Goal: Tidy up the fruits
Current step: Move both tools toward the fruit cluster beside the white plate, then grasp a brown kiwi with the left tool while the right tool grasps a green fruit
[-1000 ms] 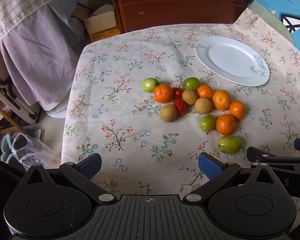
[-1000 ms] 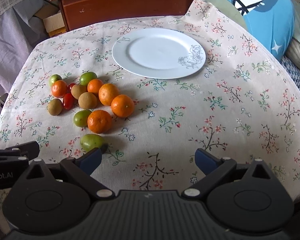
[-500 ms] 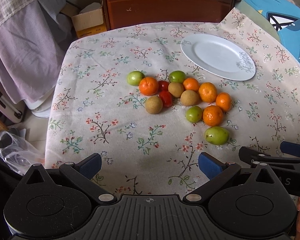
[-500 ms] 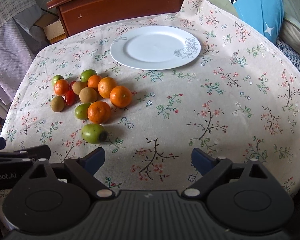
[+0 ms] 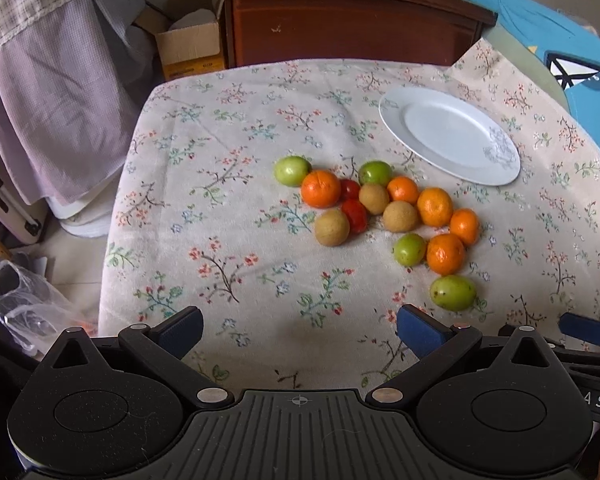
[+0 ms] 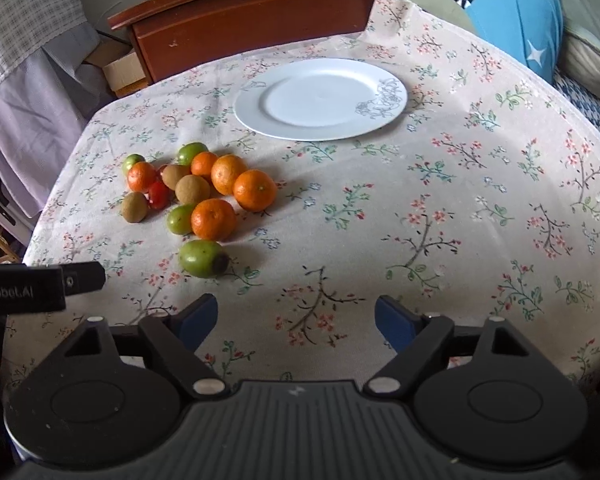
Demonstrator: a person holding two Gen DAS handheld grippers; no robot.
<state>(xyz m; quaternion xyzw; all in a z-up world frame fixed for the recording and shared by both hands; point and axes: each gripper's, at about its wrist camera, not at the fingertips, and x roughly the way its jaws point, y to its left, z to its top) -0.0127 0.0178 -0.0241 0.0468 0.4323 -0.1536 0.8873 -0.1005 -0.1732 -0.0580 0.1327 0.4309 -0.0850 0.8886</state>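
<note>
On the floral tablecloth (image 6: 440,200), orange, green, brown and red fruits (image 6: 204,196) cluster; both grippers (image 5: 300,330) (image 6: 296,320) gape empty.

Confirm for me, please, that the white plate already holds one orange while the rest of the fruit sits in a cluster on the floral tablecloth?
Not quite: the white plate holds nothing, as the right wrist view shows. Every orange, such as this one, is in the cluster on the floral tablecloth with the rest of the fruit.
</note>
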